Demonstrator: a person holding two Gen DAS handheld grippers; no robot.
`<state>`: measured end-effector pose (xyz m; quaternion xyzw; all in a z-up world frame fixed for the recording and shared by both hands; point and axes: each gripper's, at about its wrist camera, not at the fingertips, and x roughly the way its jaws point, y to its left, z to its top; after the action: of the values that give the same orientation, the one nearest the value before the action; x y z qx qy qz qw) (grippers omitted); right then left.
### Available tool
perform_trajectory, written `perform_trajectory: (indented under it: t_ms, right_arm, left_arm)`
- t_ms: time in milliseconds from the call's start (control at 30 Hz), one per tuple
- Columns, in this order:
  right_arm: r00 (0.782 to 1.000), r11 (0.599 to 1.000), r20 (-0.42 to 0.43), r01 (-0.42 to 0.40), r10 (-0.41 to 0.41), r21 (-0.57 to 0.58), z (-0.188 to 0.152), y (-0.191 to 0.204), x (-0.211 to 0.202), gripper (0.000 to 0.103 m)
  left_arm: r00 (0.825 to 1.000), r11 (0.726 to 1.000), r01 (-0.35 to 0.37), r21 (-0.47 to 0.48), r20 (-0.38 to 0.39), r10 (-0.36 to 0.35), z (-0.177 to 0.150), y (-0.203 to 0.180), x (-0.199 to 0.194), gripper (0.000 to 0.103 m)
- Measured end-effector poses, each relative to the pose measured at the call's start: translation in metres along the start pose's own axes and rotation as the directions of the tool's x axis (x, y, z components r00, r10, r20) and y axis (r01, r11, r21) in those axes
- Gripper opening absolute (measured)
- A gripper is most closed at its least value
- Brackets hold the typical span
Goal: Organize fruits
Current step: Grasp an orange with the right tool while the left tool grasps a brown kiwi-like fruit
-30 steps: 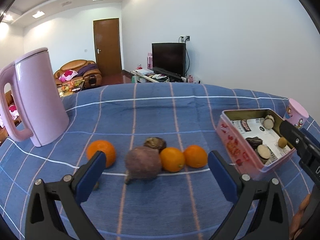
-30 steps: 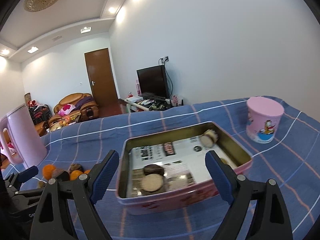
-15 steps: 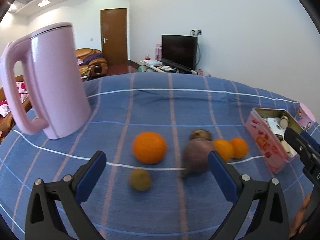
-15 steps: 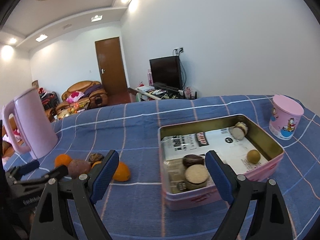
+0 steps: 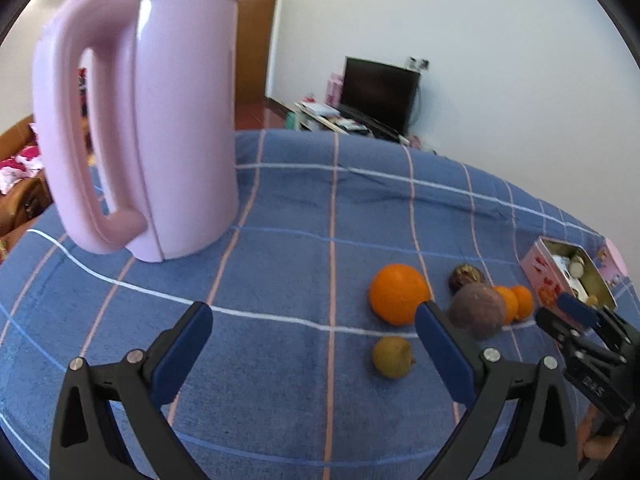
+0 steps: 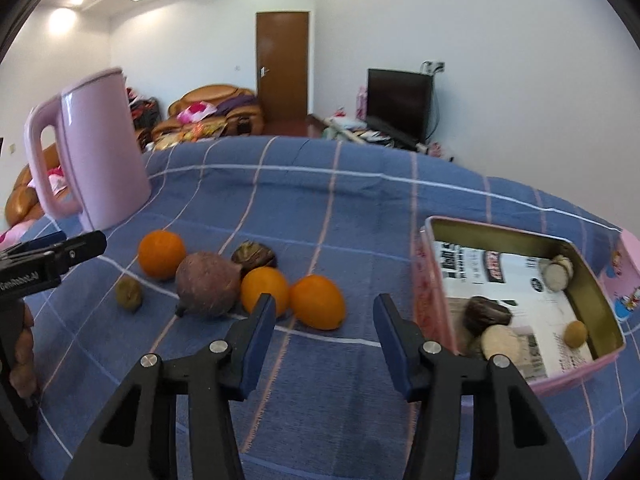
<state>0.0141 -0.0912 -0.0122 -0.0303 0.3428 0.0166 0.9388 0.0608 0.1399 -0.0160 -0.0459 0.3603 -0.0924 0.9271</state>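
Fruits lie in a cluster on the blue checked cloth: a large orange (image 6: 161, 255) (image 5: 398, 294), a purple-brown round fruit (image 6: 207, 289) (image 5: 477, 315), two smaller oranges (image 6: 265, 290) (image 6: 318, 301), a dark brown fruit (image 6: 254, 255) and a small greenish fruit (image 6: 128, 293) (image 5: 392, 357). A pink tin box (image 6: 432, 280) at right holds several small fruits. My left gripper (image 5: 312, 344) is open and empty, left of the greenish fruit. My right gripper (image 6: 325, 324) is open and empty, just in front of the right small orange.
A tall pink kettle (image 5: 140, 140) (image 6: 92, 152) stands at the left of the table. A pink cup (image 6: 628, 268) stands behind the tin at the far right edge. The table's far edge drops to a room with sofa and television.
The left gripper has swung left toward the kettle, so the fruits now lie at its right. The right gripper has swung left from the tin toward the small oranges, its jaws narrower.
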Motion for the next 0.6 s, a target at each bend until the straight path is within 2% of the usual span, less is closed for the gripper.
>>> perform_trajectory:
  t_ms: [200,333,500,600]
  right_arm:
    - [0.996,0.997,-0.085,0.007,-0.014,-0.079,0.005,0.008,0.024,0.053]
    - [0.992,0.985,-0.099,0.058,-0.075,-0.162,0.008,0.015,0.033,0.053]
    - [0.988,0.990,-0.151,0.001,-0.022,-0.140,0.009,0.007,0.043,0.051]
    - [0.985,0.991,-0.171,-0.013,-0.011,-0.136,0.011,0.006,0.049,0.051]
  left_arm:
    - [0.999,0.997,0.030,0.069,-0.036,-0.028,-0.002,-0.011,0.004,0.103]
    - [0.996,0.988,0.073,0.133,-0.057,-0.066,-0.006,-0.023,0.002,0.103]
    - [0.993,0.977,0.102,0.189,-0.085,-0.087,-0.010,-0.040,0.008,0.103]
    - [0.996,0.971,0.061,0.231,-0.080,-0.044,-0.012,-0.048,0.014,0.101]
